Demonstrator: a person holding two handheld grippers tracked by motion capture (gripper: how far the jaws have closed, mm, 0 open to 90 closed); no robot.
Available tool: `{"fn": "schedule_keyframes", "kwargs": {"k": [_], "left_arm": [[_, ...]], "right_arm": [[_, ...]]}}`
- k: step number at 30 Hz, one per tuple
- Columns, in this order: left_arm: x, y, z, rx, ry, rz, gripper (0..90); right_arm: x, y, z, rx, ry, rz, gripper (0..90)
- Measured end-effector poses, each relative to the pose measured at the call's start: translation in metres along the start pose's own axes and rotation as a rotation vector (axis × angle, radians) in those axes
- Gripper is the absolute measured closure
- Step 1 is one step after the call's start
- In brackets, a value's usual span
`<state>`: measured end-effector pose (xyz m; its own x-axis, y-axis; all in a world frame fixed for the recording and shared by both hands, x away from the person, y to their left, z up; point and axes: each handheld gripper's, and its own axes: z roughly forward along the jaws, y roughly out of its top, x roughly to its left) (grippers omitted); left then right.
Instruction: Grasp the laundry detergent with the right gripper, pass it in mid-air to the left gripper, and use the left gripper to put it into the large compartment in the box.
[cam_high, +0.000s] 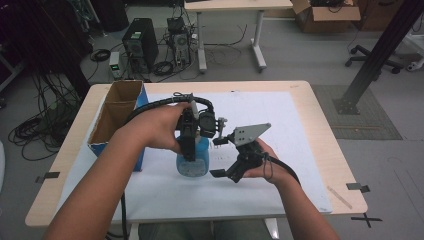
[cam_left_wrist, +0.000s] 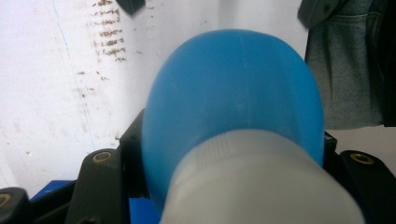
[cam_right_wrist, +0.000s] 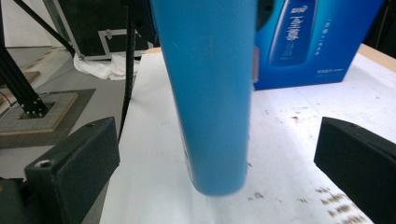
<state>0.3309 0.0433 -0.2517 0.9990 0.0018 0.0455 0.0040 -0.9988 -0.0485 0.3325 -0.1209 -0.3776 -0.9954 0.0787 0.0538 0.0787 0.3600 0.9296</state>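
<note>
My left hand-held gripper (cam_high: 190, 150) clamps the blue bottle (cam_high: 193, 161) from above, standing it upright on the bench (cam_high: 305, 100). My right hand-held gripper (cam_high: 225, 174), jaws spread wide and empty, sits just beside it, the bottle's base between its jaws.

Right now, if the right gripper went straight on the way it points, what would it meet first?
Most likely the blue bottle: it stands dead ahead between the right gripper's open jaws, untouched by them. The blue box lies behind it.
</note>
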Motion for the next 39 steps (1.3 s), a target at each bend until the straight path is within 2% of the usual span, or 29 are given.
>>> {"fn": "schedule_keyframes", "kwargs": {"k": [4,5,6,7,8,9,12,13,15,16,17,19,20,21,22,23,24,25,26,27,28,29,31,33,34,35,36,37,39], "left_arm": [[0.002,-0.001,-0.003,0.006,-0.015,-0.028,38.6],[0.003,-0.001,-0.006,0.010,-0.021,-0.051,38.6],[0.003,-0.001,-0.006,0.010,-0.021,-0.051,38.6],[0.006,-0.002,-0.007,0.024,-0.031,-0.099,38.6],[0.006,-0.002,-0.007,0.024,-0.031,-0.099,38.6],[0.008,-0.003,-0.008,0.027,-0.039,-0.133,38.6],[0.010,-0.007,-0.010,0.031,-0.050,-0.169,38.6],[0.011,-0.009,-0.011,0.026,-0.057,-0.197,38.6],[0.013,-0.012,-0.012,0.022,-0.062,-0.232,38.6],[0.013,-0.012,-0.012,0.022,-0.062,-0.232,38.5],[0.015,-0.014,-0.013,0.019,-0.063,-0.270,38.6],[0.016,-0.015,-0.014,0.020,-0.061,-0.287,38.5],[0.018,-0.017,-0.016,0.020,-0.058,-0.326,38.6],[0.019,-0.018,-0.017,0.020,-0.056,-0.344,38.5],[0.019,-0.018,-0.017,0.020,-0.056,-0.344,38.5],[0.021,-0.019,-0.019,0.016,-0.059,-0.386,38.5],[0.022,-0.020,-0.020,0.012,-0.061,-0.406,38.5],[0.024,-0.022,-0.022,0.006,-0.066,-0.453,38.5],[0.024,-0.022,-0.022,0.006,-0.066,-0.453,38.5],[0.028,-0.025,-0.025,0.004,-0.067,-0.500,38.5],[0.028,-0.025,-0.025,0.004,-0.067,-0.500,38.5],[0.030,-0.027,-0.027,0.006,-0.068,-0.550,38.5],[0.032,-0.029,-0.029,0.005,-0.065,-0.566,38.5],[0.036,-0.033,-0.035,0.000,-0.055,-0.618,38.5],[0.036,-0.033,-0.035,0.000,-0.055,-0.618,38.5],[0.038,-0.036,-0.039,-0.004,-0.046,-0.645,38.5],[0.038,-0.036,-0.039,-0.004,-0.046,-0.645,38.5],[0.041,-0.040,-0.044,-0.002,-0.043,-0.670,38.5],[0.042,-0.041,-0.046,-0.006,-0.040,-0.684,38.5]], "right_arm": [[-0.002,0.000,-0.014,0.003,0.002,-0.003,0.3],[-0.003,0.000,-0.022,0.017,-0.011,-0.002,0.3],[-0.004,0.000,-0.025,0.020,-0.016,-0.002,0.3],[-0.005,0.000,-0.029,0.026,-0.024,-0.001,0.3],[-0.005,0.000,-0.029,0.026,-0.024,-0.001,0.3],[-0.006,0.001,-0.033,0.033,-0.033,-0.004,0.3],[-0.010,0.004,-0.047,0.069,-0.070,-0.029,0.4],[-0.012,0.006,-0.055,0.099,-0.099,-0.057,0.3],[-0.014,0.009,-0.061,0.135,-0.116,-0.062,0.6],[-0.014,0.009,-0.061,0.135,-0.116,-0.062,0.6],[-0.017,0.012,-0.069,0.173,-0.135,-0.059,0.6],[-0.018,0.013,-0.072,0.185,-0.139,-0.056,0.6],[-0.022,0.015,-0.079,0.217,-0.158,-0.046,0.8],[-0.023,0.016,-0.082,0.229,-0.160,-0.042,1.0],[-0.023,0.016,-0.082,0.229,-0.160,-0.042,1.0],[-0.025,0.017,-0.085,0.245,-0.163,-0.037,1.0],[-0.027,0.018,-0.089,0.269,-0.174,-0.036,1.0],[-0.030,0.018,-0.093,0.297,-0.184,-0.028,1.1],[-0.031,0.017,-0.094,0.308,-0.189,-0.023,1.3],[-0.033,0.017,-0.097,0.327,-0.196,-0.020,1.4],[-0.033,0.017,-0.097,0.327,-0.196,-0.020,1.4],[-0.036,0.016,-0.100,0.351,-0.205,-0.011,1.6],[-0.037,0.016,-0.101,0.359,-0.209,-0.007,1.6],[-0.040,0.016,-0.106,0.388,-0.222,0.002,1.6],[-0.040,0.016,-0.106,0.388,-0.222,0.002,1.6],[-0.041,0.015,-0.108,0.397,-0.229,0.004,1.8],[-0.041,0.015,-0.108,0.397,-0.229,0.004,1.8],[-0.042,0.015,-0.110,0.408,-0.237,0.007,1.8],[-0.043,0.014,-0.112,0.411,-0.239,0.008,1.9]]}}
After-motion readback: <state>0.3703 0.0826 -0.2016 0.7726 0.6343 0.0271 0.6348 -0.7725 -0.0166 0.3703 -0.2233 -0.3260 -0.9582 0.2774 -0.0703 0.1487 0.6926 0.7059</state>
